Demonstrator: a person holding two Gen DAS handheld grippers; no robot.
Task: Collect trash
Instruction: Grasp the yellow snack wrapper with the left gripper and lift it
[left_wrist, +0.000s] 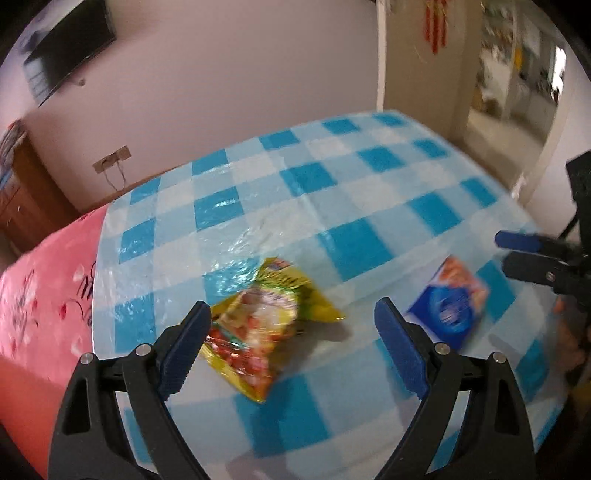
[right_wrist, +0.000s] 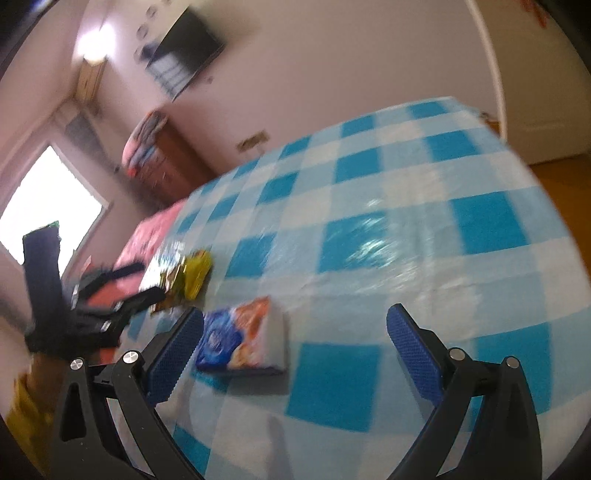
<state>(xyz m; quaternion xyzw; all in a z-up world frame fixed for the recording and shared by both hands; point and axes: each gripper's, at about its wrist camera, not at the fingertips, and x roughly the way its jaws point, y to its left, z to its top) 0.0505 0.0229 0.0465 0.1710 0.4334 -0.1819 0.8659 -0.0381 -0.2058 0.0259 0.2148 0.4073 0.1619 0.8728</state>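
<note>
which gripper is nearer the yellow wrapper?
Left. The left gripper is open right over the yellow wrapper; the right gripper is off beside it, at the blue packet.

Both views are smeared by motion. The print on the yellow wrapper (left_wrist: 266, 325) is unreadable, and the left pad (left_wrist: 184, 350) covers its near corner. The blue packet (left_wrist: 448, 301) is blurred, its label illegible. The right gripper (left_wrist: 517, 251) is cut off by the left view's edge. In the right view, the left gripper (right_wrist: 122, 288) is a dark smear hiding part of the wrapper, and the yellow patch (right_wrist: 26, 410) at the lower left is perhaps a sleeve
</note>
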